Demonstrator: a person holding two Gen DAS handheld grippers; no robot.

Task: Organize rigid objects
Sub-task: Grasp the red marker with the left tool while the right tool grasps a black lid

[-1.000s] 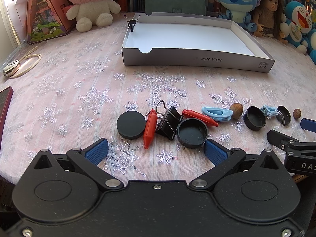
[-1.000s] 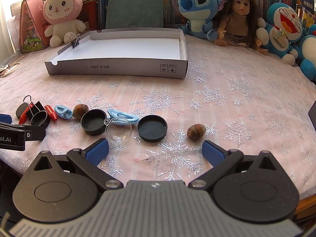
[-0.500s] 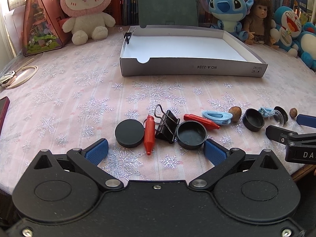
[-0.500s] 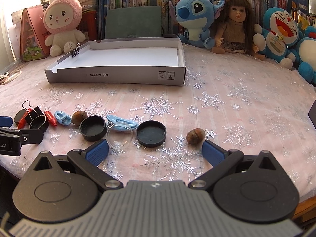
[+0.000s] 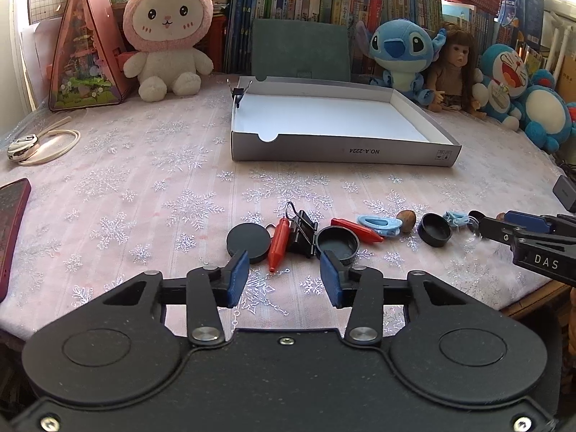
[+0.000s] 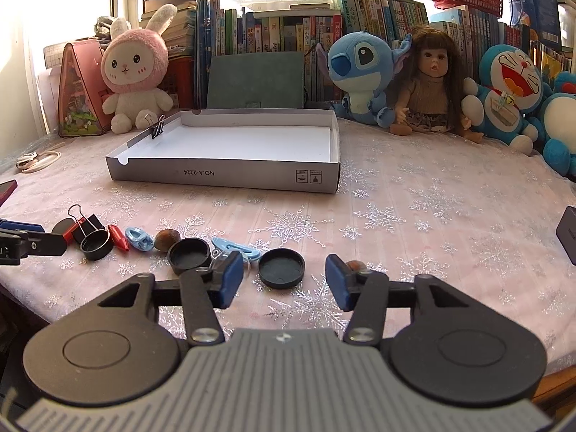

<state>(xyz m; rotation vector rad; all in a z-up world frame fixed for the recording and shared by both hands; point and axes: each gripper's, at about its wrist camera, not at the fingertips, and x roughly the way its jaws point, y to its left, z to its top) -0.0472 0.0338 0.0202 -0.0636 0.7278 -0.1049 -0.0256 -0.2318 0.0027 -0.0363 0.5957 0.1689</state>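
A row of small objects lies near the table's front edge. In the left wrist view: a black flat lid (image 5: 248,243), a red clip (image 5: 279,244), a black binder clip (image 5: 302,232), a black cap (image 5: 337,244), a second red clip (image 5: 356,229), a blue clip (image 5: 379,224), a nut (image 5: 406,220). My left gripper (image 5: 284,279) is open and empty just in front of them. In the right wrist view my right gripper (image 6: 284,280) is open and empty around a black lid (image 6: 281,267), beside a black cap (image 6: 189,253) and a nut (image 6: 354,264).
An open white cardboard box (image 5: 342,151) with a binder clip on its rim stands mid-table, also in the right wrist view (image 6: 223,172). Plush toys and a doll line the back. A red phone (image 5: 9,230) lies at left, a dark device (image 6: 567,234) at right.
Both grippers have tilted up and pulled back slightly, showing more of the shelf behind. Both pairs of fingers have closed partway inward. No object has moved.
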